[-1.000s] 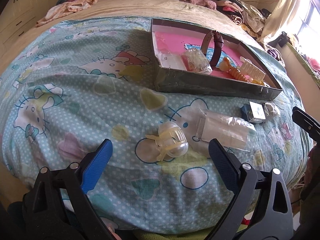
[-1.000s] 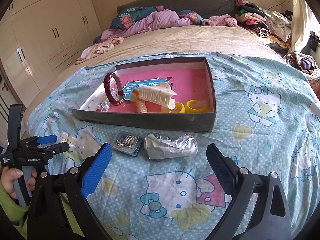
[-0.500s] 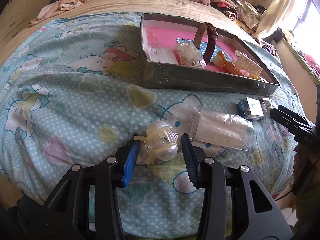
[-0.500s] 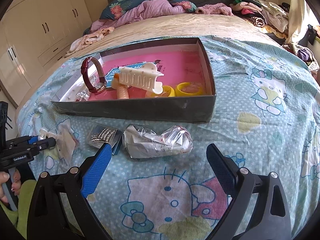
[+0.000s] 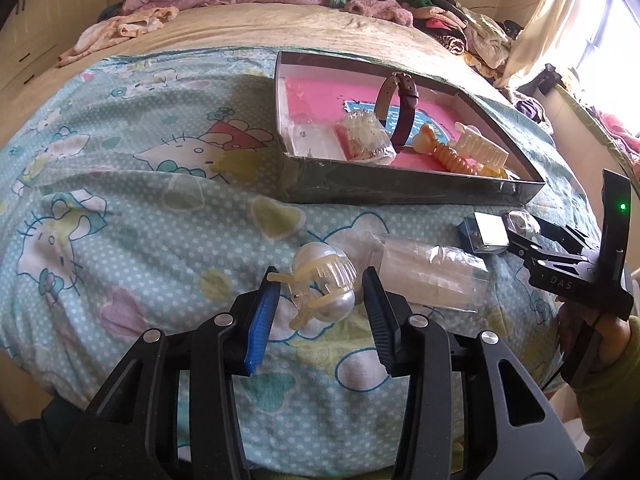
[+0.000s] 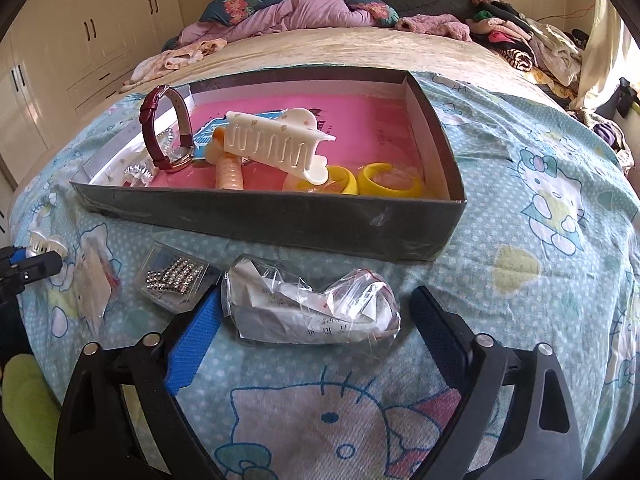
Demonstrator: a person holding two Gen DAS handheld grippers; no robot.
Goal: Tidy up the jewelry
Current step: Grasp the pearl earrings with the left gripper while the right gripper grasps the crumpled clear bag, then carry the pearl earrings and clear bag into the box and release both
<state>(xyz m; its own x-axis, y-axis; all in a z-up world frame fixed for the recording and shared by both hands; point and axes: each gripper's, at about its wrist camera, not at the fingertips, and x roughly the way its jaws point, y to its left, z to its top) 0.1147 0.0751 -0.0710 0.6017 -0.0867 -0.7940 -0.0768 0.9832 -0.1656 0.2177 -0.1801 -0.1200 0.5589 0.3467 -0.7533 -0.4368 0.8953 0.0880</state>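
Left gripper (image 5: 320, 280) angled steeply down at the bedspread (image 5: 160, 208), jaws drawn in narrow around a pearly hair claw clip (image 5: 324, 286). Both pads sit against the clip's sides; clip rests on the cloth in front of the box, between the fingers.

Right gripper (image 6: 316, 304) also tilted down, low over the cover. Jaws wide but closing, straddling a crumpled clear plastic bag (image 6: 312, 304) with paper inside. Blue pad near the bag's left end, dark pad just off its right end; neither presses on it. Bag lies flat on the bedspread, just in front of the box's near wall.

In the left wrist view, the person's hand (image 5: 588, 336) and green sleeve (image 5: 616, 364) grip the right tool's handle at the frame's right edge.

Shallow grey box (image 6: 280, 220) with pink floor sits further up the bed. Inside: maroon strap watch (image 6: 168, 136) standing on edge, large cream claw clip (image 6: 276, 144), yellow rings (image 6: 390, 184), orange ribbed piece (image 6: 230, 176).

Outside, left of the bag: small clear case of rhinestone pieces (image 6: 176, 276), and another flat packet (image 6: 94, 280) beside it.
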